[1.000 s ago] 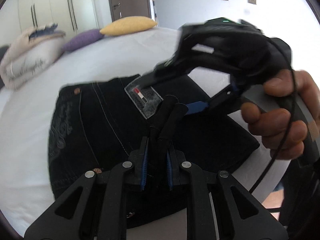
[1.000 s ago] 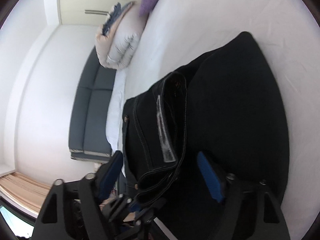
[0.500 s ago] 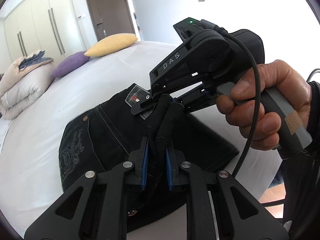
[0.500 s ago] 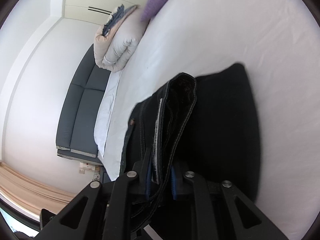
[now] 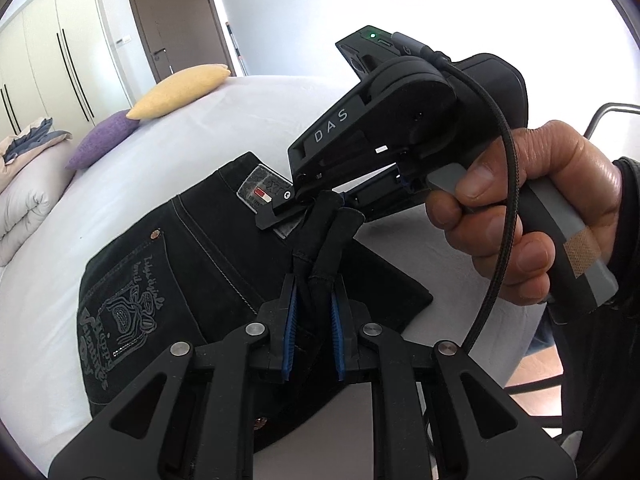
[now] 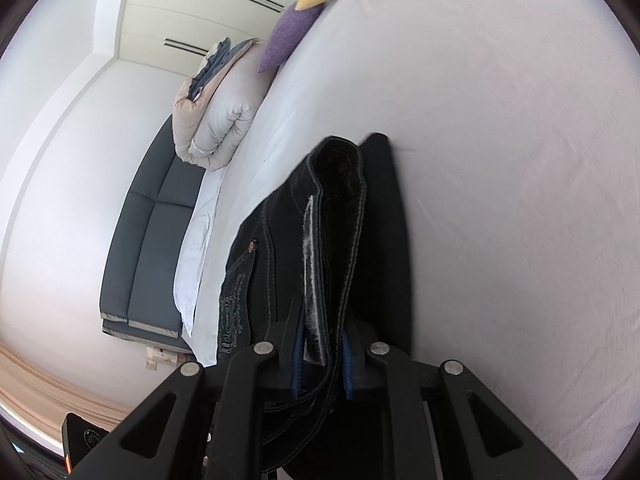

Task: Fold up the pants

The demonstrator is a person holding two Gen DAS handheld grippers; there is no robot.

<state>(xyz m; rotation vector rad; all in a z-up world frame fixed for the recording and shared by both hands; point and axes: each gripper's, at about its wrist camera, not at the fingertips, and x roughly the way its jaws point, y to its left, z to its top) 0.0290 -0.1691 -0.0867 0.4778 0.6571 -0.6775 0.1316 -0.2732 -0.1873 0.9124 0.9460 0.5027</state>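
Black pants [image 5: 192, 248] with pale stitched pocket embroidery lie on the white bed [image 5: 260, 120]; yellow pillow [image 5: 180, 90] and purple pillow [image 5: 102, 140] beyond them.

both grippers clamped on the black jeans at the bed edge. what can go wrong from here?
1. The left gripper pinches only a narrow bunched strip of the pants; a lift could pull it free.
2. The right gripper clamps thick waistband layers; some may slip and skew the fold.
3. In the left wrist view the two grippers sit very close, so they could collide, and the cable could snag.
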